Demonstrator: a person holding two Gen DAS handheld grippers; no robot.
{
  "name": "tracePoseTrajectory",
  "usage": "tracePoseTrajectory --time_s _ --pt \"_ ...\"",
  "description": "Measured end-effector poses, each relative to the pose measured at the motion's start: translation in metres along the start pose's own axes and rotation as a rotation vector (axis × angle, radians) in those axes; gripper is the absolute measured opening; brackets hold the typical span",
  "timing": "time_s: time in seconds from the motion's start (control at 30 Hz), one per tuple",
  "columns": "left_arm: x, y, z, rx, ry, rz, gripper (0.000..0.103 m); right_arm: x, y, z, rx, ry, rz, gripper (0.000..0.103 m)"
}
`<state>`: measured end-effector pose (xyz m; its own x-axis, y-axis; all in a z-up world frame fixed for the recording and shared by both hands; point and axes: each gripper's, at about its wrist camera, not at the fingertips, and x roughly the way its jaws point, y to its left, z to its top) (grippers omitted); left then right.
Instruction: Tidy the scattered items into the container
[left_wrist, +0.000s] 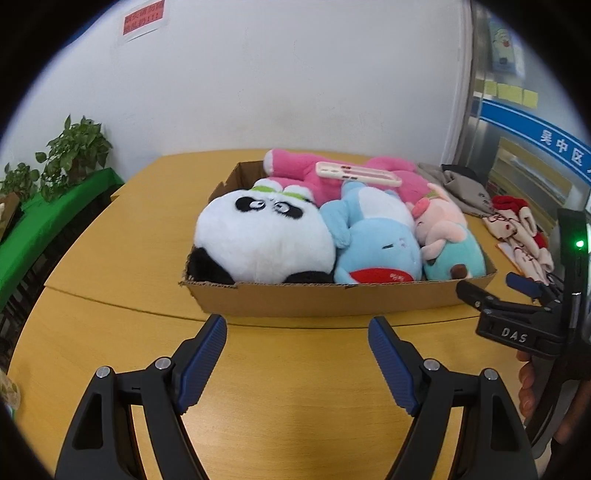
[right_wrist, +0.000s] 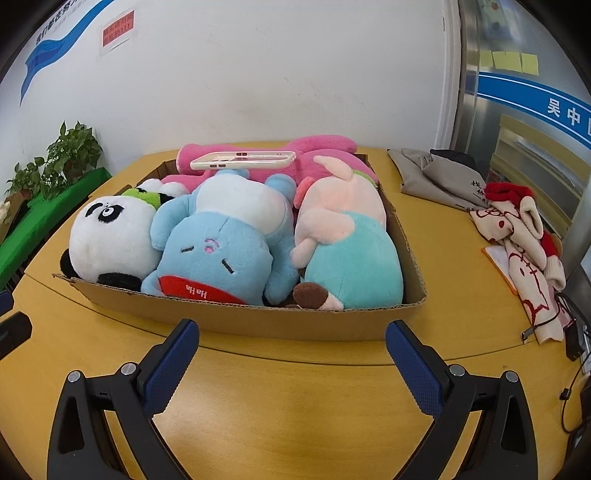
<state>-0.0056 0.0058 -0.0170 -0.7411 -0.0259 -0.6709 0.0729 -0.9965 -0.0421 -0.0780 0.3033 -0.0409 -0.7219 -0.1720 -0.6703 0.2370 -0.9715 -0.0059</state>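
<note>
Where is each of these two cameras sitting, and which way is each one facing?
Left wrist: on the left gripper, angled down across the table at the cardboard box; its open fingers show, plus the right gripper.
Right wrist: on the right gripper, facing the box from further right; its open fingers show.
Shared: box, panda plush, phone case.

Plush toys (left_wrist: 332, 236) in cardboard box (left_wrist: 332, 299) on table (left_wrist: 110, 277)

Potted plants (right_wrist: 70, 155), grey cloth (right_wrist: 432, 173) and patterned socks (right_wrist: 517, 236) nearby.
</note>
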Motion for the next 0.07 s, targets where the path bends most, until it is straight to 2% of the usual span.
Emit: tracePoseTrajectory --time_s 0.07 --pt "0.0024 -0.0003 -0.0009 -0.002 0.008 0.011 0.079 0.0045 0.0007 0.0017 0.002 0.003 0.009 0.103"
